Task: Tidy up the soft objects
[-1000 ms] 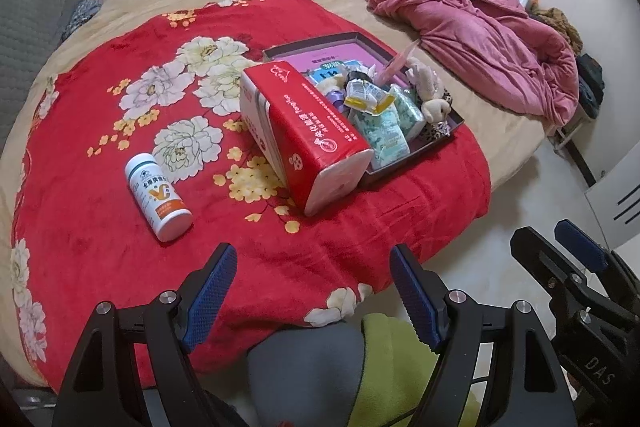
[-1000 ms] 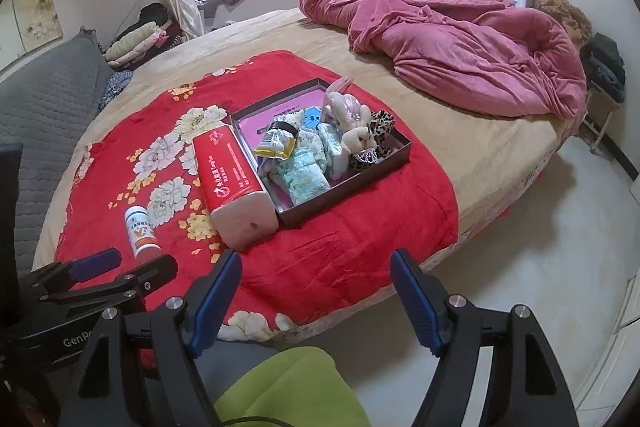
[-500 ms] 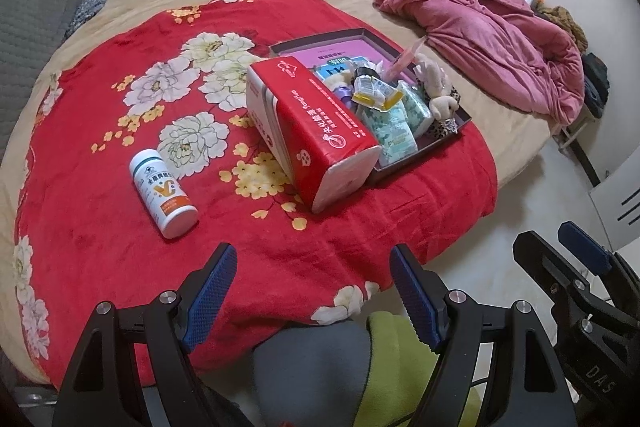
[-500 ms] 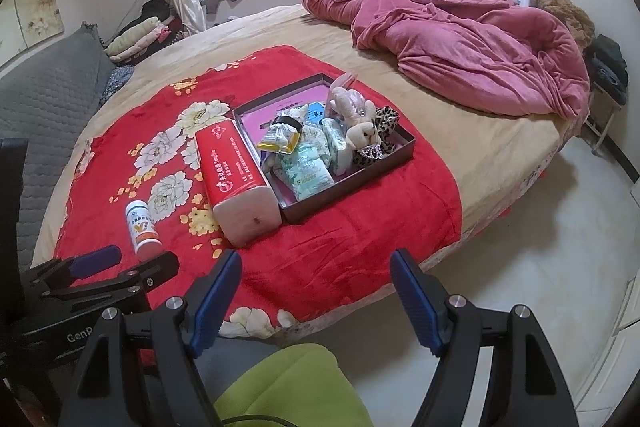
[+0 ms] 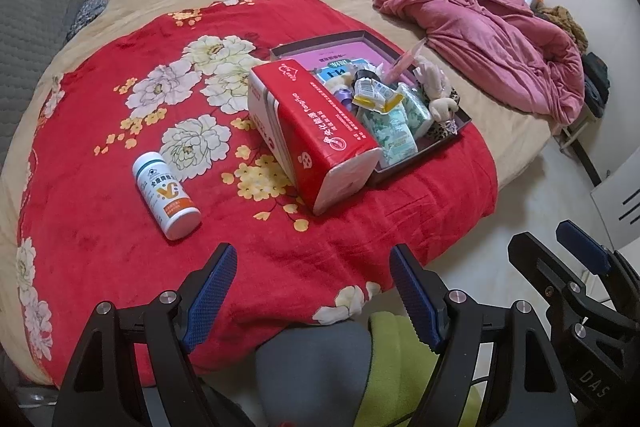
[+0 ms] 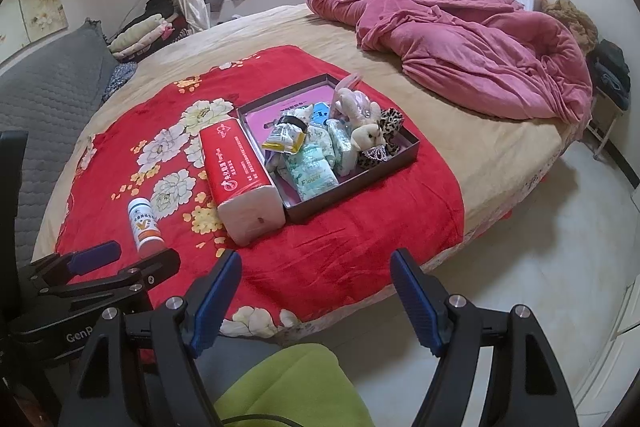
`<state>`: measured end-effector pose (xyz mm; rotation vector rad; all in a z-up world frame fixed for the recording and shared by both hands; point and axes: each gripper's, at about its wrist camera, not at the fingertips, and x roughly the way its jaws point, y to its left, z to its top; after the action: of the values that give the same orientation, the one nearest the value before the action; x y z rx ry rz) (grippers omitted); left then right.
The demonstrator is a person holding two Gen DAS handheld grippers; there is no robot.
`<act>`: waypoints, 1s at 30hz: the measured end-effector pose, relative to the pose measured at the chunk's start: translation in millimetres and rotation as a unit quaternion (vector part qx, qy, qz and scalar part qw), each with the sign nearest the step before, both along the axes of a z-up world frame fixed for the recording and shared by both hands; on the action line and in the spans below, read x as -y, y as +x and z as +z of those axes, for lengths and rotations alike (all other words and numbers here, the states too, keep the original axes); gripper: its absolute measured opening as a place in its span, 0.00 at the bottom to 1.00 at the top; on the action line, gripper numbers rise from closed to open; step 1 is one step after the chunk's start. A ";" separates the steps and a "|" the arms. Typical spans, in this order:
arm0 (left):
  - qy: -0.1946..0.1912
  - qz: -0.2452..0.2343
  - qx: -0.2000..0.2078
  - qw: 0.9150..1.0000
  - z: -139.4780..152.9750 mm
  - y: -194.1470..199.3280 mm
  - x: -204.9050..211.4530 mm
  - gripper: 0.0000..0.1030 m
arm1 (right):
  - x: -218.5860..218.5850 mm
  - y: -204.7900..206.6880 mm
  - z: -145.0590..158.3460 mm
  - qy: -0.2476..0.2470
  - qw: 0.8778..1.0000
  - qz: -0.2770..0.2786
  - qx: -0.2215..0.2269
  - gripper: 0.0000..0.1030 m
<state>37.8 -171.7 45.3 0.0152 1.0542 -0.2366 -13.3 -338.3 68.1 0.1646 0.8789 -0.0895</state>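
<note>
A red tissue pack (image 5: 312, 131) (image 6: 240, 171) lies on the red floral blanket (image 5: 100, 147), against the left side of a dark tray (image 5: 432, 145) (image 6: 352, 181). In the tray are pale plush toys (image 6: 366, 135), green tissue packets (image 6: 312, 167) and a leopard-print scrunchie (image 6: 390, 121). A white bottle (image 5: 166, 195) (image 6: 144, 225) lies on its side left of the pack. My left gripper (image 5: 312, 287) hangs open over the blanket's near edge, empty. My right gripper (image 6: 316, 291) is open too, short of the bed and holding nothing.
A crumpled pink quilt (image 6: 460, 39) covers the bed's far right. A grey padded headboard (image 6: 44, 95) runs along the left. Pale floor (image 6: 540, 219) lies right of the bed. A person's grey and lime-green clothing (image 5: 360, 367) shows below the grippers.
</note>
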 end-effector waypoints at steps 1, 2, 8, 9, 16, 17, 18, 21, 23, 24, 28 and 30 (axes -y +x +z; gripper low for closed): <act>0.002 0.001 -0.001 1.000 -0.5 0.2 0.1 0.77 | 0.2 -0.1 0.0 0.000 1.000 0.001 0.000 0.74; 0.002 0.001 -0.001 1.000 -0.4 0.5 -0.2 0.77 | 0.0 0.0 -0.2 0.000 1.000 0.000 -0.001 0.74; 0.004 0.001 -0.001 1.000 -0.1 0.3 0.8 0.77 | 1.8 0.9 -2.2 0.001 1.000 -0.004 -0.006 0.74; 0.004 0.001 -0.001 1.000 -0.3 0.5 1.0 0.77 | 1.9 1.2 -2.5 0.001 1.000 -0.004 -0.006 0.74; 0.003 0.002 -0.004 1.000 -2.1 0.5 1.0 0.77 | 2.6 1.2 -3.1 0.001 1.000 -0.005 -0.007 0.74; 0.003 0.003 -0.005 1.000 -2.1 0.6 0.8 0.77 | 3.0 0.8 -2.6 0.001 1.000 -0.005 -0.007 0.74; 0.003 0.003 -0.005 1.000 -2.2 0.4 1.0 0.77 | 2.9 1.0 -2.6 0.000 1.000 -0.005 -0.006 0.74; 0.004 0.003 -0.006 1.000 -2.5 0.4 0.8 0.77 | 3.7 1.1 -2.4 0.000 1.000 -0.006 -0.006 0.74; 0.006 0.002 -0.008 1.000 -3.5 0.8 1.8 0.77 | 3.9 1.2 -2.4 -0.001 1.000 -0.007 -0.006 0.74; 0.005 0.001 -0.009 1.000 -3.8 0.5 2.1 0.77 | 4.1 1.4 -2.7 -0.001 1.000 -0.006 -0.005 0.74; 0.005 -0.001 -0.009 1.000 -4.2 -1.4 4.6 0.77 | 4.1 1.2 -2.4 -0.002 1.000 -0.006 -0.007 0.74; 0.005 -0.003 -0.010 1.000 -4.8 -1.7 6.0 0.77 | 4.5 0.9 -2.1 -0.002 1.000 -0.007 -0.006 0.74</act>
<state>36.1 -177.8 40.6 0.0254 1.0751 -0.2374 -12.4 -342.8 66.0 0.1667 0.8895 -0.1058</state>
